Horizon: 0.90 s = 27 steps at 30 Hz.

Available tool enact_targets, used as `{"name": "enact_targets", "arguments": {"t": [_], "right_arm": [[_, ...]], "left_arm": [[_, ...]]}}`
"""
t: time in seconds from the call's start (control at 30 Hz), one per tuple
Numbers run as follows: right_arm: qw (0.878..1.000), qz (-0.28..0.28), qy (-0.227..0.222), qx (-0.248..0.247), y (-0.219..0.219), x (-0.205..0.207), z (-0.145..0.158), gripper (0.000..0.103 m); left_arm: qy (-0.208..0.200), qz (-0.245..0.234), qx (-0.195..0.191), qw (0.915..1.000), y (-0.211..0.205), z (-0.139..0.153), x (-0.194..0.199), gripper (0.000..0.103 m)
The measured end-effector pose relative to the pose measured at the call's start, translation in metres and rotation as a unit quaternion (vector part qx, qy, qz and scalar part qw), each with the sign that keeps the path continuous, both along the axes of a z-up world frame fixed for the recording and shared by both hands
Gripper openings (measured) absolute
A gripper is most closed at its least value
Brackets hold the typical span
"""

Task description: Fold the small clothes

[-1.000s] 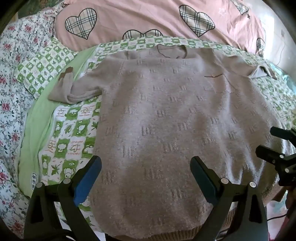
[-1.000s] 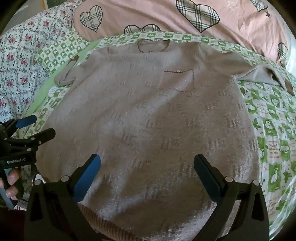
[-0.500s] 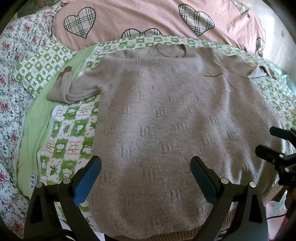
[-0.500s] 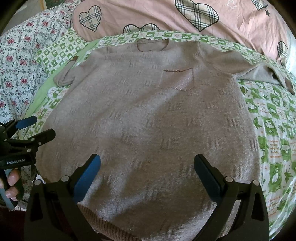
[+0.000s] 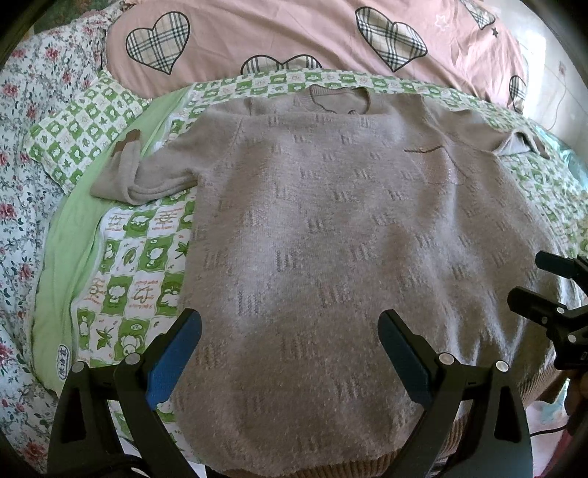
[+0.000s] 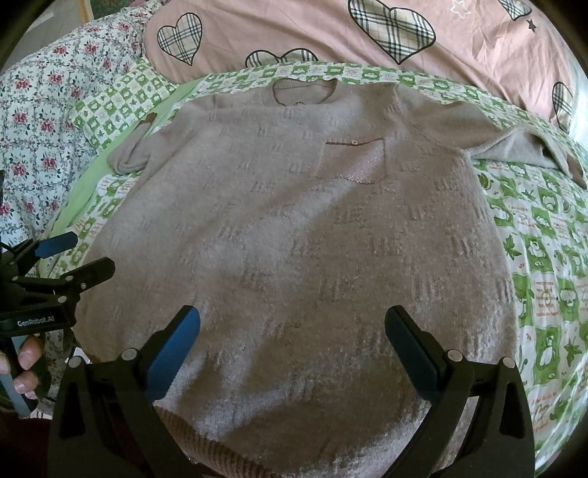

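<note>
Bed [image 5: 22, 206] under floral sheet, topped by green checked quilt [image 5: 136, 264]. Ahead of both tongs, flat on quilt: grey sweater [image 5: 330, 239], neck far, hem near. Beyond it, pink heart-print duvet [image 5: 294, 33]. Far left of tongs, checked pillow [image 5: 77, 136] touching folded sleeve.

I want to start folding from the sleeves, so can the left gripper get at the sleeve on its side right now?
Probably yes. The left gripper is open over the sweater hem, and the bunched left sleeve lies uncovered on the green checked quilt, with nothing between them.
</note>
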State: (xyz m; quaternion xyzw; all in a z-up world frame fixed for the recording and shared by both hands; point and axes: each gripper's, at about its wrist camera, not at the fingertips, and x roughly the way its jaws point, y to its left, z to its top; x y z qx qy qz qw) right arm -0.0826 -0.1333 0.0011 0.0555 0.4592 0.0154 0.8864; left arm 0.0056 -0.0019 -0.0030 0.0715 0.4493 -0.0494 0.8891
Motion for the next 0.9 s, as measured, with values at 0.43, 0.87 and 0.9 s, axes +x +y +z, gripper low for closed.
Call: {"name": "enact_targets", "arguments": {"t": [0.43, 0.87, 0.9], "right_arm": [[1.000, 0.001, 0.002, 0.000, 0.000, 0.002, 0.001, 0.101], [1.000, 0.002, -0.002, 0.002, -0.001, 0.011, 0.002, 0.101], [1.000, 0.001, -0.002, 0.003, -0.002, 0.010, 0.003, 0.101]], "left_arm": [[0.005, 0.000, -0.005, 1.0000, 0.001, 0.001, 0.003, 0.097], [0.013, -0.003, -0.006, 0.9999, 0.002, -0.002, 0.012, 0.097], [0.016, -0.003, -0.008, 0.9998, 0.002, -0.002, 0.013, 0.097]]}}
